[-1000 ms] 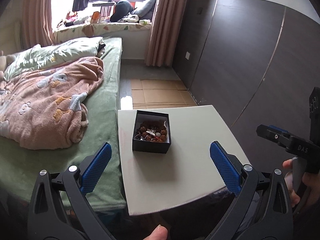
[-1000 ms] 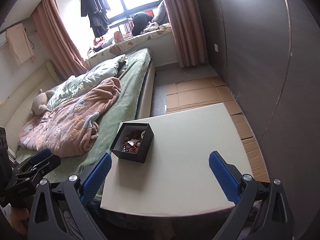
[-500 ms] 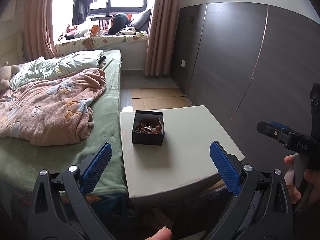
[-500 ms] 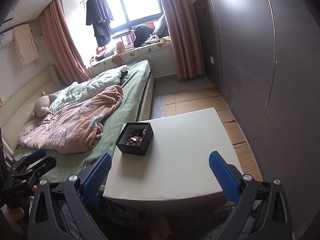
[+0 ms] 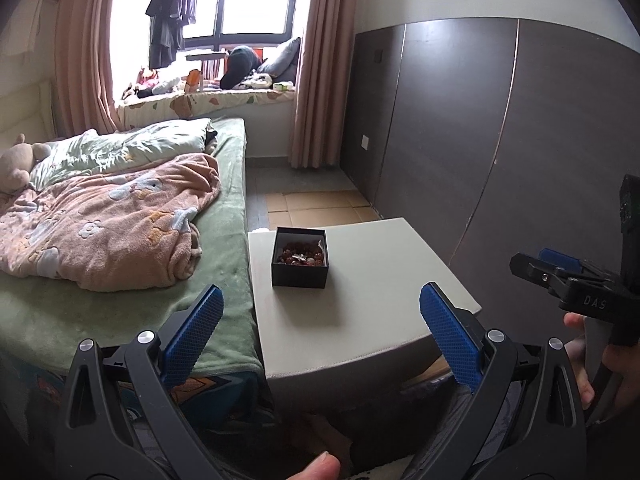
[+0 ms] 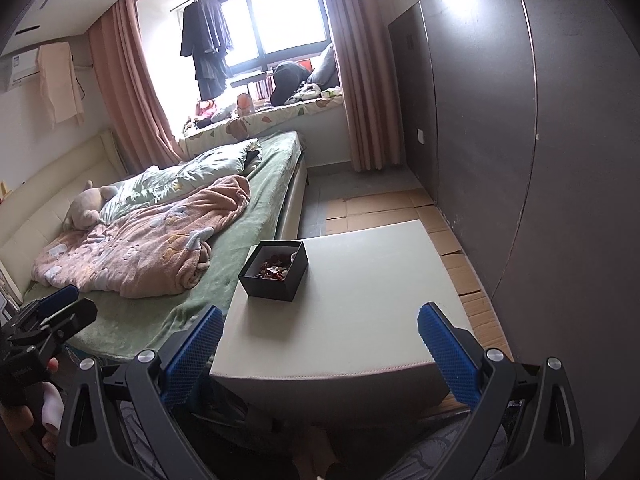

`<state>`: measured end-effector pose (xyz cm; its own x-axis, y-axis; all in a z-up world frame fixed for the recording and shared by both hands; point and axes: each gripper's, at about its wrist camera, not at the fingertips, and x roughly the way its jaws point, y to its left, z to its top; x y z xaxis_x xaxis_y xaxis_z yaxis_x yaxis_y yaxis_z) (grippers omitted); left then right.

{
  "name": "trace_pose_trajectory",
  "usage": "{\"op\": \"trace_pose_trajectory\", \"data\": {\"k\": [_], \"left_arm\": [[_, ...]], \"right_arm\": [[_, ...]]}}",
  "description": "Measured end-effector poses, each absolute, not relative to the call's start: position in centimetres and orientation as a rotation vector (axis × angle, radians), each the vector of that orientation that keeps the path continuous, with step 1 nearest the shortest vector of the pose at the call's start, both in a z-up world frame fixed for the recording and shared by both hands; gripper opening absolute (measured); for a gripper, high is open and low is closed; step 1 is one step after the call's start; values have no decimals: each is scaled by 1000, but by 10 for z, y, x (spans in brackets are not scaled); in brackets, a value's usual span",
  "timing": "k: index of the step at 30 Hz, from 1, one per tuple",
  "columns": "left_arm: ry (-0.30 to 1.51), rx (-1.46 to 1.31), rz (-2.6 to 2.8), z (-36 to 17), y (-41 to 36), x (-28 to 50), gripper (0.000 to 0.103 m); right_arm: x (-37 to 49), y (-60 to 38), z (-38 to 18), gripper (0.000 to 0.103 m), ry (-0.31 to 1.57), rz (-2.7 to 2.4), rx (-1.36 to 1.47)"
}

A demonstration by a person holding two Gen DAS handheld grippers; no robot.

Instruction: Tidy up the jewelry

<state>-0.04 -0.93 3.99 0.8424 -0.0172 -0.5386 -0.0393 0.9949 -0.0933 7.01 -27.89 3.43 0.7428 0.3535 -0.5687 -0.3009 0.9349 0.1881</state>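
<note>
A small black open box (image 5: pixel 300 258) (image 6: pixel 275 275) with red-brown beads and bits of jewelry inside sits near the left rear part of a pale low table (image 5: pixel 360 300) (image 6: pixel 360 300). My left gripper (image 5: pixel 318 322) hangs open well short of the table's near edge, nothing between its blue pads. My right gripper (image 6: pixel 320 340) is open too, held back from the table's front edge. In the left wrist view the right gripper (image 5: pixel 560 276) shows at the right edge, held by a hand. The left gripper (image 6: pixel 48 312) appears at the left edge of the right wrist view.
A bed (image 5: pixel 120 300) with a pink blanket (image 5: pixel 112 220) runs along the table's left side. A dark panelled wall (image 5: pixel 500 140) stands to the right. Cardboard sheets (image 6: pixel 380 208) cover the floor beyond the table. A window seat with clutter (image 5: pixel 208 88) is far back.
Both grippers have pulled back and risen away from the table, so the box and table look smaller and farther. Both stay open.
</note>
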Motion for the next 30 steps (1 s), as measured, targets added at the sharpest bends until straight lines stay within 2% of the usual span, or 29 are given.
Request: {"op": "trace_pose_trajectory", "data": {"k": [30], "left_arm": [[549,-102,37,52,-5,-7,98]], "right_arm": [[69,-279,34,96,639,361,91]]}}
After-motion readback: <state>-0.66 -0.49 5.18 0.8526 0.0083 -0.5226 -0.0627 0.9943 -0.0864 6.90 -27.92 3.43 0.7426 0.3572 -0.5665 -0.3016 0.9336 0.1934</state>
